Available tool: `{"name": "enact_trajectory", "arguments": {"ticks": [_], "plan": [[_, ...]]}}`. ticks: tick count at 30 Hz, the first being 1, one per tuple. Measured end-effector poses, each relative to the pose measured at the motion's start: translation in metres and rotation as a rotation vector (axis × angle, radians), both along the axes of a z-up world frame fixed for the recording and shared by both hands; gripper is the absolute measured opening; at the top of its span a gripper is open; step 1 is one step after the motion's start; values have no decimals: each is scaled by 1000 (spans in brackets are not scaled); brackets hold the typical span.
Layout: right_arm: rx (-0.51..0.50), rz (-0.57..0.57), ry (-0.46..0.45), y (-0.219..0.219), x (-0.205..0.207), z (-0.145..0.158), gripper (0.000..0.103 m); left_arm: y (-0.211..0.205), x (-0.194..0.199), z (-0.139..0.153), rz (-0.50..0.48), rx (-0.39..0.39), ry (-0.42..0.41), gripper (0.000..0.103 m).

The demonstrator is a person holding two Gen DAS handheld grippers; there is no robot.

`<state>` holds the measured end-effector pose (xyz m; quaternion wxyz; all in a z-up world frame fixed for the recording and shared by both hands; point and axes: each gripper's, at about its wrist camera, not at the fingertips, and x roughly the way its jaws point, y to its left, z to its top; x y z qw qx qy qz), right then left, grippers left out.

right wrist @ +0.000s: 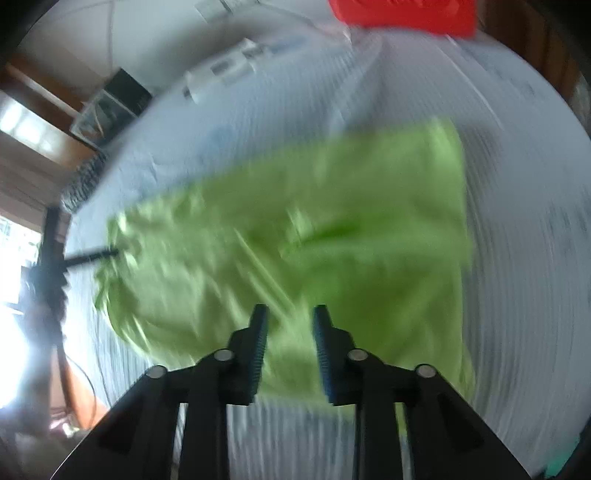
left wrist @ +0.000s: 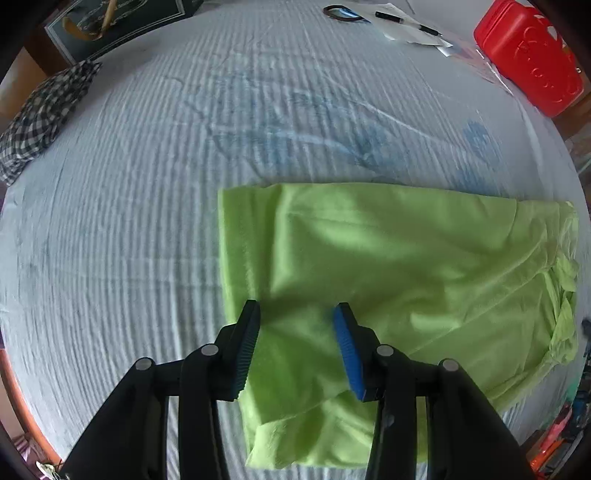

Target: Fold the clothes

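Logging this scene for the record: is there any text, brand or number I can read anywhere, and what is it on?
Nothing can be read for certain.
Red case: raised lettering on the lid, too faint to make out.
Dark box: ornate gold print, too blurred to read.
Papers: print too small; in the right wrist view they are smeared by motion.
Green shirt: no print or label visible.
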<state>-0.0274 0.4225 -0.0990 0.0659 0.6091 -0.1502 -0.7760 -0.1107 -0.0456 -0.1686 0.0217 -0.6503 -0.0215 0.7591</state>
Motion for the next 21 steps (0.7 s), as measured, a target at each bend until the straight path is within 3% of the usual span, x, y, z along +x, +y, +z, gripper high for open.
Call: {"name": "enact_trajectory", "arguments": {"ticks": [3,4,5,7,8,16,21], "plan": [[16,-98,-15,22,24,-4,31,-7,11,11,-4,-1,11,42],[16,-143,-11,33,30,-4,36,-9,15,14,-10,-6,15,49],[26,-186,-6,42,35,-3,45,-9,22,17,-18,-16,21,68],[52,-258,1,60,44,-1,66,-10,37,23,-32,-34,33,90],[53,-277,0,65,48,-2,69,-10,46,25,-33,-29,36,91],[86,-274,-18,74,69,-9,69,-29,113,21,30,14,51,91],[104,-205,21,67,56,-4,68,-30,107,17,45,-17,89,91]]}}
